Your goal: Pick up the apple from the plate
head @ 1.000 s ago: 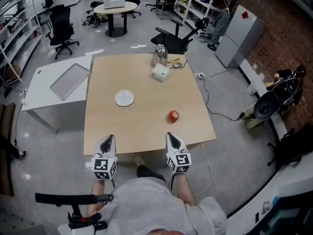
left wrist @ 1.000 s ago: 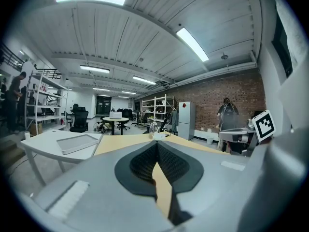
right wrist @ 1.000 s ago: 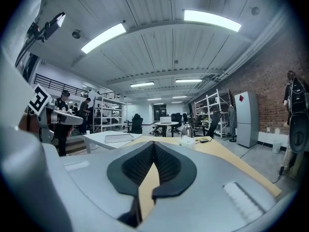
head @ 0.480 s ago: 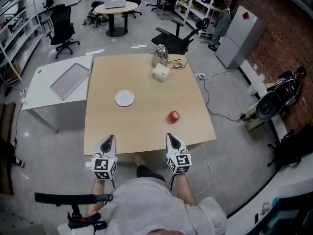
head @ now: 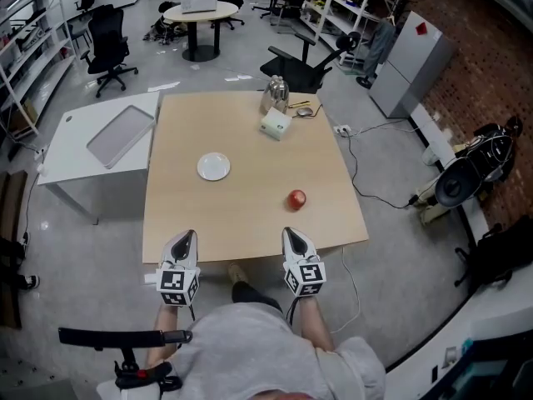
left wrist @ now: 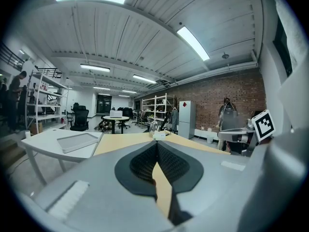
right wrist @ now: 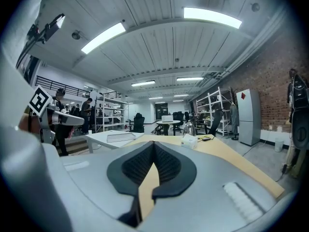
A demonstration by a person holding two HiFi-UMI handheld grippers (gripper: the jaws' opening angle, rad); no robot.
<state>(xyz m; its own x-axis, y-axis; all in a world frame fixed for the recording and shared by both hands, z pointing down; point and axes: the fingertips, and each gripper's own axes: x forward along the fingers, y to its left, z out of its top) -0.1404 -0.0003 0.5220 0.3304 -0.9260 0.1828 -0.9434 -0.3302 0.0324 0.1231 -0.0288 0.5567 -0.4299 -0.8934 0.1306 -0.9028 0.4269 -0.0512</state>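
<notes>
Tray (head: 119, 137) lies on the white surface (head: 67, 152) at the far left, just beside the wooden surface (head: 250, 215). The left tongs (head: 188, 236) hover at the wooden surface's near edge, pointing across it. Their tips are pressed together and grip nothing. A white plate (head: 214, 167) sits left of centre, further in. Near the far edge stands a white box (head: 274, 123), with a metal jug (head: 276, 92) just behind it. The right tongs (head: 290, 232) hover at the near edge too, level with the left pair, also closed tight with nothing between them. The red apple (head: 296, 198) lies on the bare wood, well apart from the plate, to its right and nearer. It is just ahead of the right tongs and untouched.
</notes>
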